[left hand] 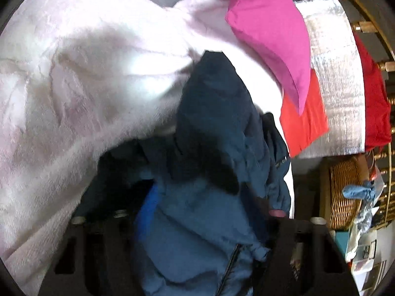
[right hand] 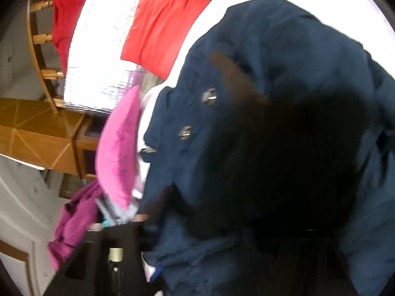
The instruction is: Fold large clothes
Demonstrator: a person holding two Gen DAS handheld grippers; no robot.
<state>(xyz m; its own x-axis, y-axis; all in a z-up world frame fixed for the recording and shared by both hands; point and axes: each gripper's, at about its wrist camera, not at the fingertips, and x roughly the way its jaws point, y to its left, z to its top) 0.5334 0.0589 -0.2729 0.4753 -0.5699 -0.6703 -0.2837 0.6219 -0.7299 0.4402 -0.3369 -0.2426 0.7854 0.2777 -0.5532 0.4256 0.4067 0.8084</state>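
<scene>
A large dark blue jacket (left hand: 214, 128) with a zip and metal snaps hangs bunched over a pale pink fleecy blanket (left hand: 74, 86). In the left wrist view its cloth fills the gap between my left gripper (left hand: 195, 224) fingers, which are shut on it. In the right wrist view the jacket (right hand: 284, 135) covers most of the frame and drapes over my right gripper (right hand: 222, 241); only the left finger (right hand: 116, 254) shows, and cloth lies between the fingers.
A pink cushion (left hand: 269, 37) and a red cushion (left hand: 303, 123) lie on the bed by a silver foil sheet (left hand: 333, 74). A wicker basket (left hand: 345, 192) and a wooden bed rail (left hand: 365, 27) stand at the right. A wooden table (right hand: 42, 133) and purple cloth (right hand: 74, 222) are at the left.
</scene>
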